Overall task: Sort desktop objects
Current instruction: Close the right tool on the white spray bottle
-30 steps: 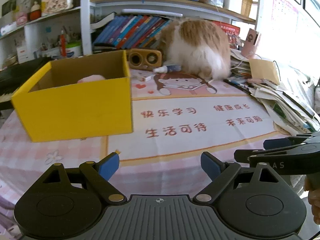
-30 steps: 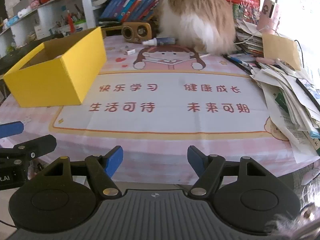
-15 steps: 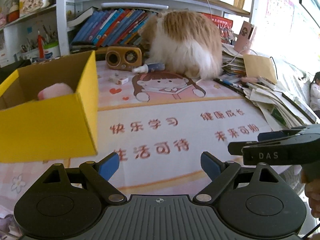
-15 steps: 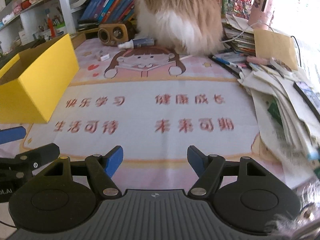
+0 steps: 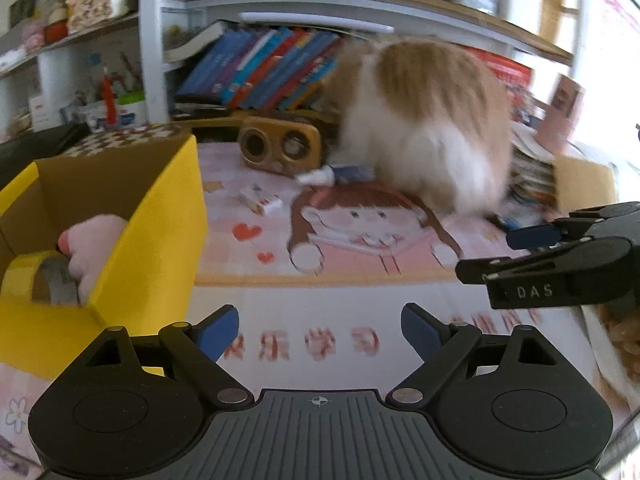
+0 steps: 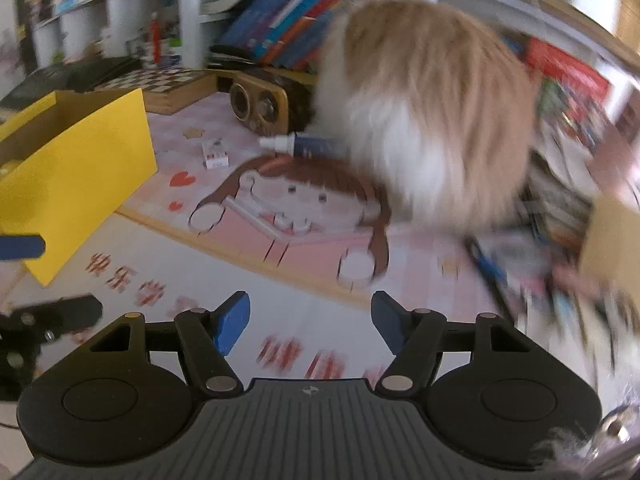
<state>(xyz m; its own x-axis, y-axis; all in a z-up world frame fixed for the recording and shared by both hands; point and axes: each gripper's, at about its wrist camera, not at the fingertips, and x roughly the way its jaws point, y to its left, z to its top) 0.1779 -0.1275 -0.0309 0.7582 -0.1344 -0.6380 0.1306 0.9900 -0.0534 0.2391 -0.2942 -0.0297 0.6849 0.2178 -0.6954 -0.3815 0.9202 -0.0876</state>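
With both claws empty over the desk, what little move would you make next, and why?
Probably ease the right gripper, empty and closing, toward the small white box lying loose near the yellow box; the tube sits against the cat.

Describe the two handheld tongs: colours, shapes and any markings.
Both tongs, left and right, match: black plastic, a ribbed grey-black centre plate flanked by two round discs, angled link arms with silver pivot pins, and blue pads at the fingertips. In the left view the right one's side reads "DAS" in white.

fluffy cat (image 5: 424,128) before slanted books (image 5: 260,68); wooden speaker (image 5: 280,146) alongside
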